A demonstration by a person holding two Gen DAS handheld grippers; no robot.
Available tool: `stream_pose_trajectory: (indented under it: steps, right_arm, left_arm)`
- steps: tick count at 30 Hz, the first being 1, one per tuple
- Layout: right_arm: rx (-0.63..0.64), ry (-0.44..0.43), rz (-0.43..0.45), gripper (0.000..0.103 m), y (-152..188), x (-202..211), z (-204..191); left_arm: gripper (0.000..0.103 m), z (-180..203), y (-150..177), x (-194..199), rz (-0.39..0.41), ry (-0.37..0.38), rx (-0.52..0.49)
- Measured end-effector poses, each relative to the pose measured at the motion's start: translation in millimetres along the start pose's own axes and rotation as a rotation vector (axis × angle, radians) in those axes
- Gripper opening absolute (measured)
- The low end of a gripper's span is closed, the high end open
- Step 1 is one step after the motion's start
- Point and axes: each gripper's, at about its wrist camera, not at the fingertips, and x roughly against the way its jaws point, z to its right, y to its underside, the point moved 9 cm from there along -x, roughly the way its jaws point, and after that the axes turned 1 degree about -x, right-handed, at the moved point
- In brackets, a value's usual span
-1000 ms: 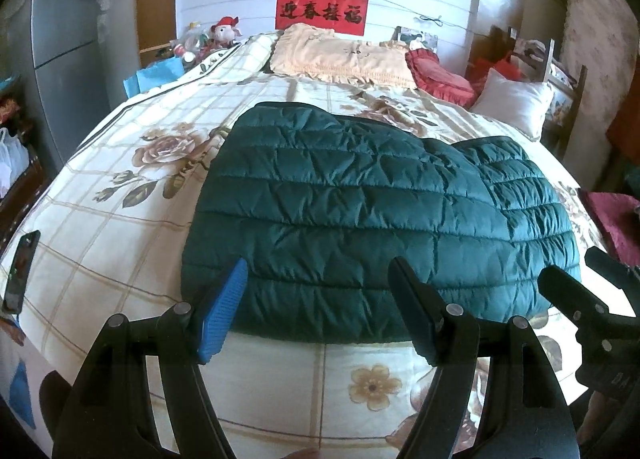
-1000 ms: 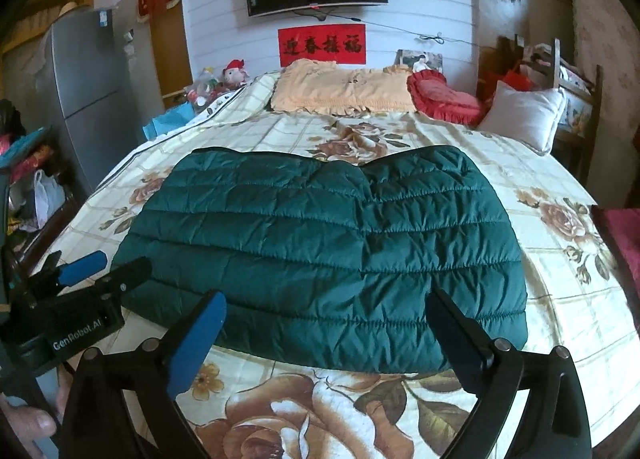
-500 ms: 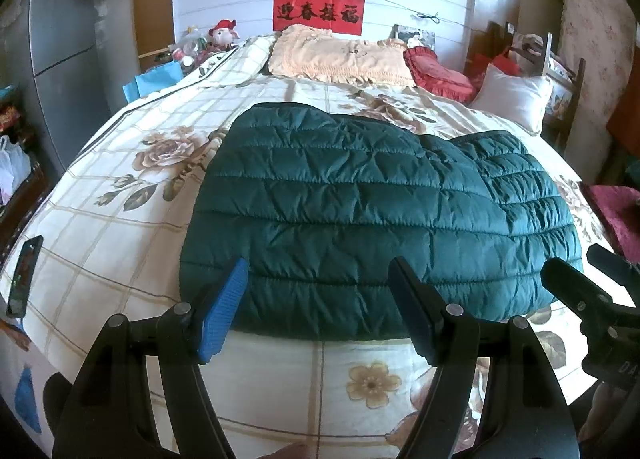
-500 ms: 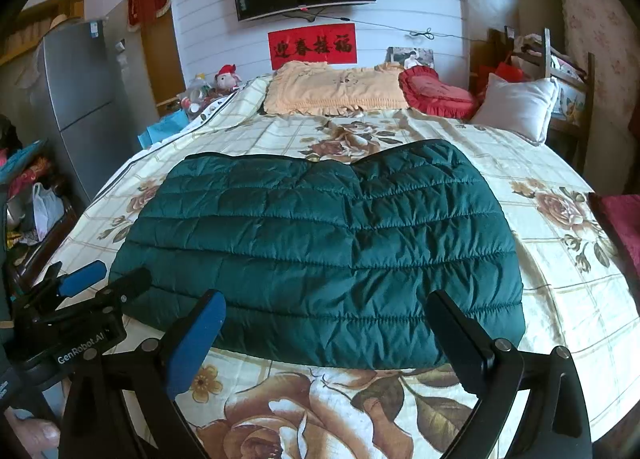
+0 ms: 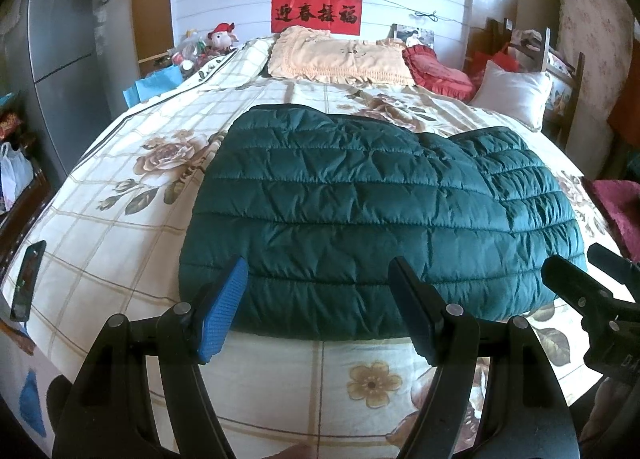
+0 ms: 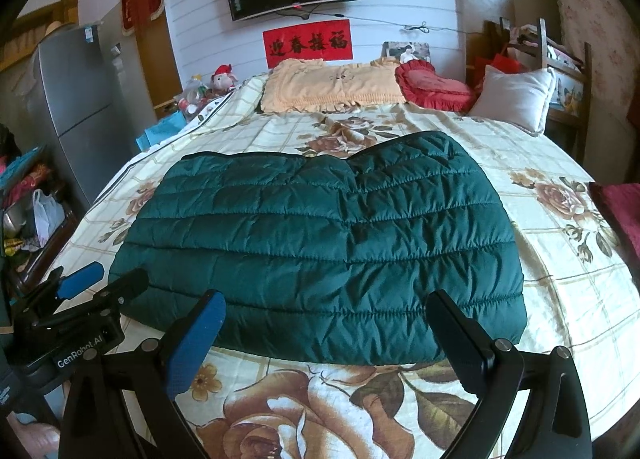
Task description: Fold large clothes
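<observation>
hovering still, both spread tongs [image 5: 316, 299] [image 6: 324, 327] nearer the jacket [image 6: 320, 243]

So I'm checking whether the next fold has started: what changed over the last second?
Almost nothing. The right gripper tilted and drew back slightly, so the green down jacket sits a little lower in its view; the left gripper barely shifted. Nothing was grasped or released: both sets of jaws remain wide open and short of the hem. The jacket stays flat on the floral bedspread.
</observation>
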Motion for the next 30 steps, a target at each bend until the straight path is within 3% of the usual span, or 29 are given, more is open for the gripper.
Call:
stream_pose_trajectory:
  steps: [30]
  right_arm:
    - [-0.012,-0.013,-0.015,0.1,2.7,-6.4,-2.5]
  left_arm:
    - [0.073,4.2,0.7,-2.7,0.001,-0.007,-0.017]
